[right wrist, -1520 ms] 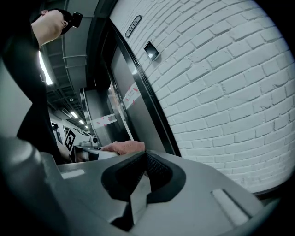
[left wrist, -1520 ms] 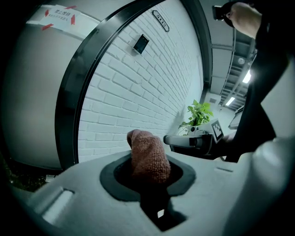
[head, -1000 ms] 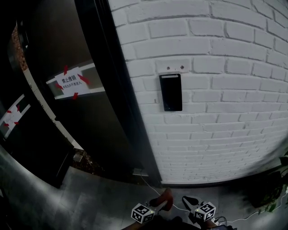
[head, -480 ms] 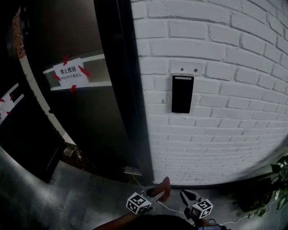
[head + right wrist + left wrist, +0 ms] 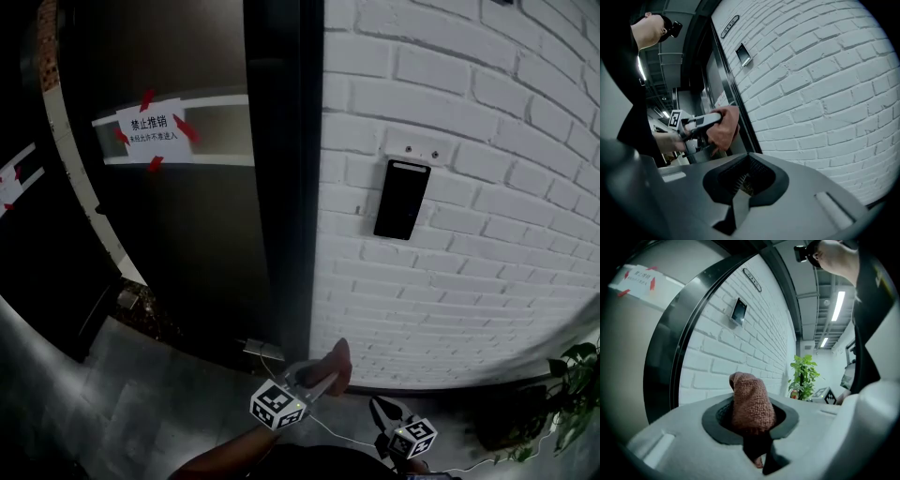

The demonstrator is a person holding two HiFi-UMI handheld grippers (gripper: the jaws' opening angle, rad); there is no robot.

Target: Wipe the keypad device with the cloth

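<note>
Head view shows the keypad device point(image 5: 401, 200) fixed at about chest height on the white brick wall point(image 5: 487, 141), just beside the black door frame point(image 5: 281, 187). Both tools hang low near the bottom of the frame, well apart from it, so the wiping has likely not begun. The left gripper point(image 5: 319, 380) has its jaws clamped on the cloth point(image 5: 751, 401), a reddish-brown wad that stands up out of the jaws and pokes beyond their tips. Held that way, the soft bulk would probably meet the device before any hard part does. The right gripper point(image 5: 386, 412) sits lower, beside the left. Its jaws are drawn together on nothing (its own view shows only ribbed pads and a thin seam). It seems to be kept out of the way, since this job needs only one tool. The device itself is a tall, narrow, glossy black panel. It hangs from a pale mounting plate that shows above it with two small dark dots, likely screws. No separate keys can be made out on its dark face. From the left gripper view it is small and high up the wall point(image 5: 738, 311), so reaching it calls for a lift up and toward the bricks.
</note>
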